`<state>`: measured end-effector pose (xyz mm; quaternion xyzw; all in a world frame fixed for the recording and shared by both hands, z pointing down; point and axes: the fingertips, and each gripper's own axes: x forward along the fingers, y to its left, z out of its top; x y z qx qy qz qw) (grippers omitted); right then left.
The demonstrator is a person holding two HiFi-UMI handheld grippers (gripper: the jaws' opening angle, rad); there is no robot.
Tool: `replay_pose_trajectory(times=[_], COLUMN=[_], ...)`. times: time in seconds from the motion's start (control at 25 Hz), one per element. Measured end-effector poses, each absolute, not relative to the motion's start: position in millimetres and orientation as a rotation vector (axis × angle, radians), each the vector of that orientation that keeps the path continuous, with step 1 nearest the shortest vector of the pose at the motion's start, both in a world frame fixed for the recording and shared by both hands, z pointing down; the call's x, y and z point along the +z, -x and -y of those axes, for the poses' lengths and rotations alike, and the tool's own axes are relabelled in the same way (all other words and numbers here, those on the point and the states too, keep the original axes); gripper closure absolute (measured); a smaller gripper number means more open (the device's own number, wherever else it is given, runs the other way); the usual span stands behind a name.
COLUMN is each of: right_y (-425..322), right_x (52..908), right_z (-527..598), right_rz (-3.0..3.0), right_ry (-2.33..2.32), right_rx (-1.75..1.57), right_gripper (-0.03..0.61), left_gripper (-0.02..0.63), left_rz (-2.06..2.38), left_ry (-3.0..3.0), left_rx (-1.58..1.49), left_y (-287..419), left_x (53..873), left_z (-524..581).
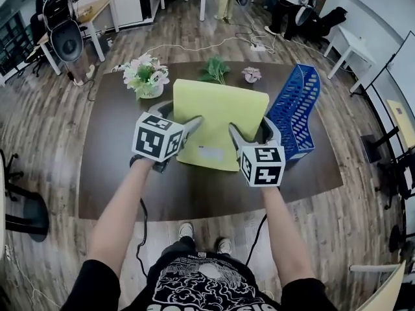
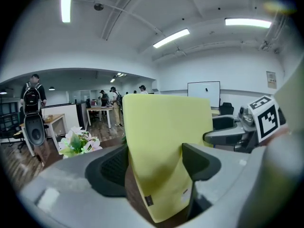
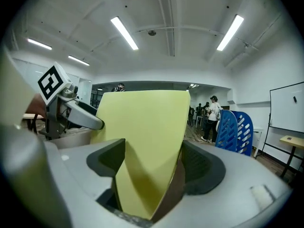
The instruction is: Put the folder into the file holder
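While the folder [image 1: 220, 118] was gripped at its near edge from both sides, it was held up at a tilt over the middle of the table [image 1: 130, 173], its far edge raised toward the back. It was yellow, and a pale label was seen near its lower edge in the head view. The left gripper [image 1: 180, 114] was clamped on the folder's near left corner. In the left gripper view, the folder [image 2: 166, 141] was seen bowed between the widely set jaws of that gripper [image 2: 154, 160] and pressed against both. The right gripper [image 1: 251, 131] was clamped likewise on the near right corner. In the right gripper view, the sheet [image 3: 142, 141] was seen bent across the gap of that gripper [image 3: 152, 160], with each jaw touched by it.

Just to the right of the folder, the blue holder [image 1: 295, 109] was stood on the table, apart from it; its slotted side was also seen in the right gripper view [image 3: 235, 129]. Behind the folder, flowers [image 1: 146, 75] were placed at the left, a plant [image 1: 215, 67] in the middle and a small pot [image 1: 251, 74] to the right. The flowers [image 2: 78, 144] were seen again in the left gripper view, with a whiteboard [image 2: 203, 90] on the far wall. Desks and standing people were seen farther back in the room.
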<state>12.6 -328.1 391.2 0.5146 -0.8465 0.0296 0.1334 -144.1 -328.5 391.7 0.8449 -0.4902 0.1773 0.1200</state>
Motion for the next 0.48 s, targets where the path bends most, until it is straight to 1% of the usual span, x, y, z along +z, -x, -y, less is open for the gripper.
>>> replay_pose_trajectory(times=[0.48], right_y=[-14], right_x=[387], right_z=[299], right_rz=[2.548], right_ry=[-1.33], right_rx=[-0.006], right_gripper=[0.21], left_gripper=[0.245], left_rz=[1.644], left_ry=[-2.324], left_rx=[0.507], left_y=[142], left_x=[389], left_z=[280])
